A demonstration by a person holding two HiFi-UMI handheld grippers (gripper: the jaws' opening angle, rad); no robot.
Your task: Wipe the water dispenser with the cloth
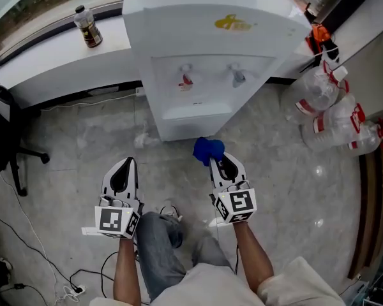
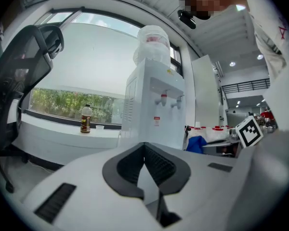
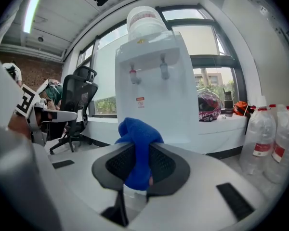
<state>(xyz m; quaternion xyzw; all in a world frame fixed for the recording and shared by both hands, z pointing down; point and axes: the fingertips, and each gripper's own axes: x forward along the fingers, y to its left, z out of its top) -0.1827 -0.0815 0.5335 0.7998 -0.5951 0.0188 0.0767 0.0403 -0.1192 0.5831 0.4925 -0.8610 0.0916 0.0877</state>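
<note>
**A:** Head cam placement?

**B:** High, pitched steeply down. It sees the water dispenser (image 1: 204, 43) from above and in front, plus floor. The left gripper (image 1: 126, 164) and right gripper (image 1: 218, 163) sit low in frame.

**A:** Gripper cams?

**B:** Both are low and look along their own jaws toward the dispenser front, tilted up enough to catch ceiling. The left one views it obliquely from the left, further off. The right one is nearly square-on and closer.

**A:** Overlap?

**B:** The taps (image 1: 237, 75) show in all three. The bottle (image 1: 88, 27) on the worktop (image 1: 45, 59) shows in head and left. The water jugs (image 1: 332, 113) show in head and right. Each gripper cam catches the other's marker cube (image 2: 250, 131) at its frame edge.
</note>
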